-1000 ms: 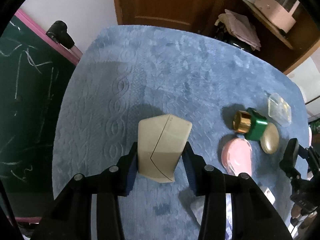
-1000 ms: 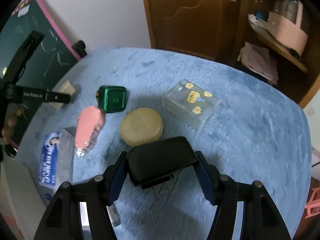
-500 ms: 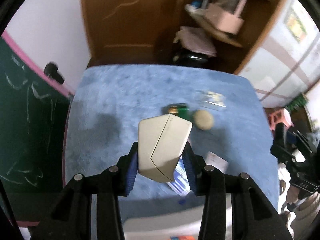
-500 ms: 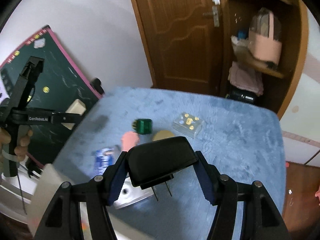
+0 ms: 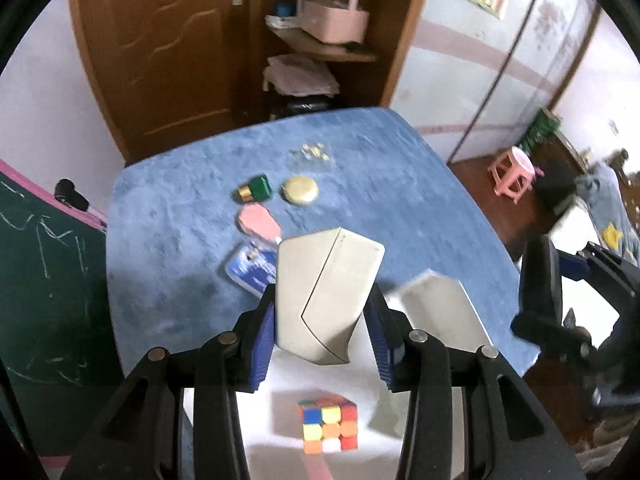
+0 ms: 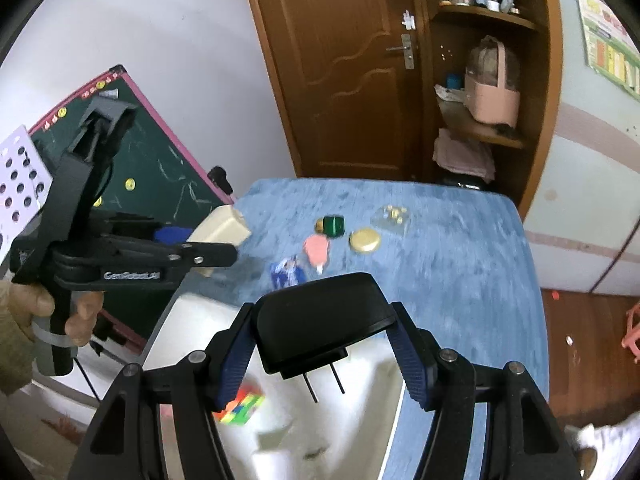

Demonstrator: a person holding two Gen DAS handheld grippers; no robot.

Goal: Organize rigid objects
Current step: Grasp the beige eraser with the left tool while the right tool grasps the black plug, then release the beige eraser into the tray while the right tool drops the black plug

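Observation:
My left gripper (image 5: 324, 320) is shut on a beige angular plastic block (image 5: 326, 292), held above a white bin (image 5: 436, 308) at the near edge of the blue table (image 5: 168, 216). The same block (image 6: 220, 230) and left gripper (image 6: 200, 258) show at the left of the right wrist view. My right gripper (image 6: 324, 352) is shut on a black plug adapter (image 6: 320, 320) with its two prongs pointing down over the white bin (image 6: 200, 316). A colourful puzzle cube (image 5: 327, 428) lies inside the bin; it also shows in the right wrist view (image 6: 240, 404).
On the blue table lie a green bottle with gold cap (image 5: 255, 189), a gold round tin (image 5: 300, 191), a pink case (image 5: 258, 220), a blue packet (image 5: 252, 268) and a clear box (image 5: 312, 154). A chalkboard (image 5: 44, 264) stands left, a pink stool (image 5: 514, 172) right.
Both grippers have lifted and pulled back from the table with their objects, and now hang over the white bin with the puzzle cube.

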